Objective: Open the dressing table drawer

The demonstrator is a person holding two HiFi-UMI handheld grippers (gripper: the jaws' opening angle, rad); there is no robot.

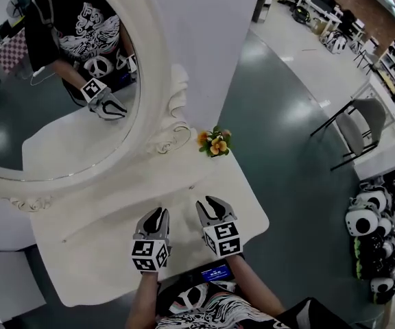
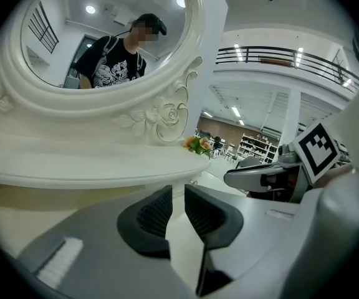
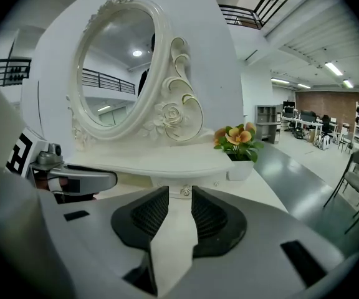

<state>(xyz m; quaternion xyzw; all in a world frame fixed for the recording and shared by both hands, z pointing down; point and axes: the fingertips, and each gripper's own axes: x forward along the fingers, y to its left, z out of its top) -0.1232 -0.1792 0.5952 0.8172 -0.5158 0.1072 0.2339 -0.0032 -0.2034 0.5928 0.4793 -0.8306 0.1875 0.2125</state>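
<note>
The white dressing table [image 1: 101, 252] carries an oval mirror [image 1: 53, 81] on a raised shelf. Under that shelf sits a small drawer front with a round metal knob [image 3: 185, 192], which shows just beyond my right gripper's jaws. My left gripper [image 1: 158, 216] and right gripper [image 1: 209, 204] hover side by side over the tabletop's near part and point at the mirror base. In the left gripper view the left gripper [image 2: 178, 195] is open with nothing between its pads. The right gripper [image 3: 179, 198] is open too and apart from the knob.
A small pot of orange flowers [image 1: 214, 142] stands at the table's right back corner. A grey chair [image 1: 358, 125] and a pile of helmets [image 1: 365, 221] stand on the floor to the right. The mirror reflects the person and both grippers.
</note>
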